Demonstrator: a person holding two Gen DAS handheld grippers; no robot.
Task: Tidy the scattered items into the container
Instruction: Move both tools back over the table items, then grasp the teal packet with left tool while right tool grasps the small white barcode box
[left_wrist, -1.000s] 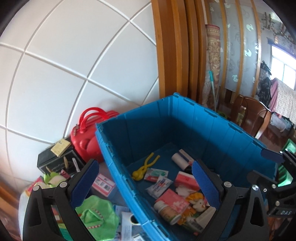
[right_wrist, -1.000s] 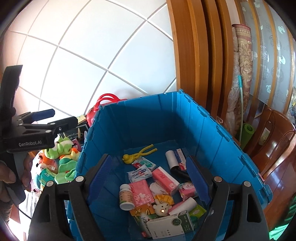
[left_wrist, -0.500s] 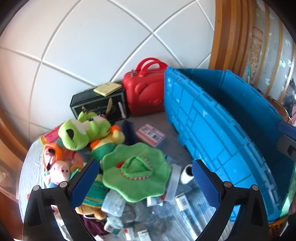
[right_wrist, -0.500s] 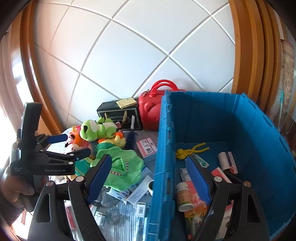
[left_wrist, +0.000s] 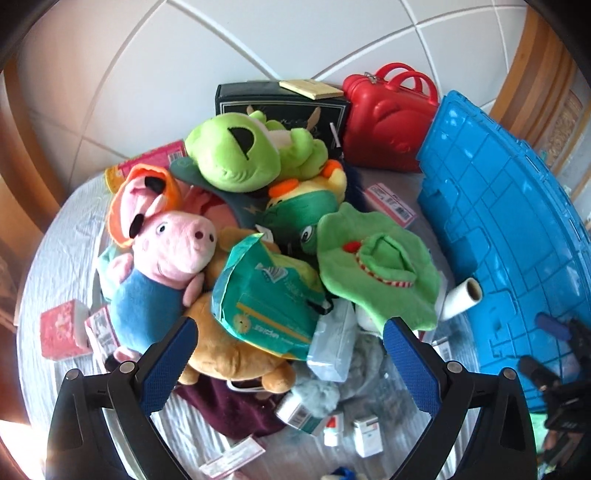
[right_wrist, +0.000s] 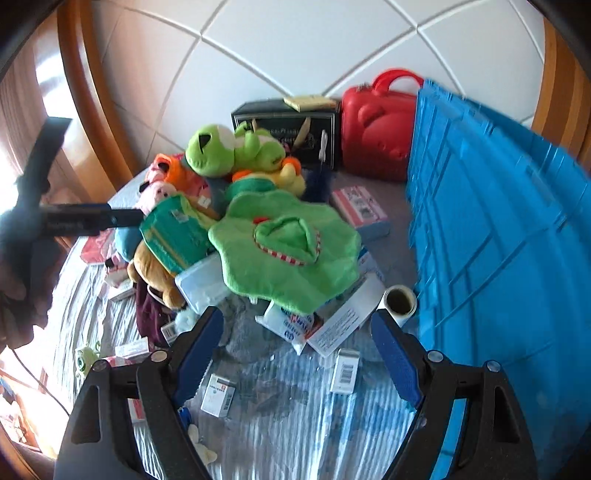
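A heap of toys lies left of the blue container (left_wrist: 517, 236) (right_wrist: 498, 221): a pink pig plush (left_wrist: 159, 266), a green frog plush (left_wrist: 236, 155) (right_wrist: 221, 147), a green flat plush (left_wrist: 376, 266) (right_wrist: 288, 243), a teal packet (left_wrist: 266, 291) (right_wrist: 173, 232) and a brown plush (left_wrist: 229, 354). A white roll (left_wrist: 461, 299) (right_wrist: 399, 299) lies against the container wall. My left gripper (left_wrist: 288, 362) is open and empty above the heap's near side. My right gripper (right_wrist: 295, 350) is open and empty above small boxes (right_wrist: 221, 395).
A red case (left_wrist: 384, 118) (right_wrist: 373, 125) and a black box (left_wrist: 280, 103) (right_wrist: 284, 122) stand against the white tiled wall. Small cartons (left_wrist: 365, 435), a pink box (left_wrist: 62, 328) and a dark red cloth (left_wrist: 236, 410) lie on the grey ribbed cover.
Both grippers have swung left, away from the blue container's inside and over to the heap of toys beside it. Both stay open and empty.
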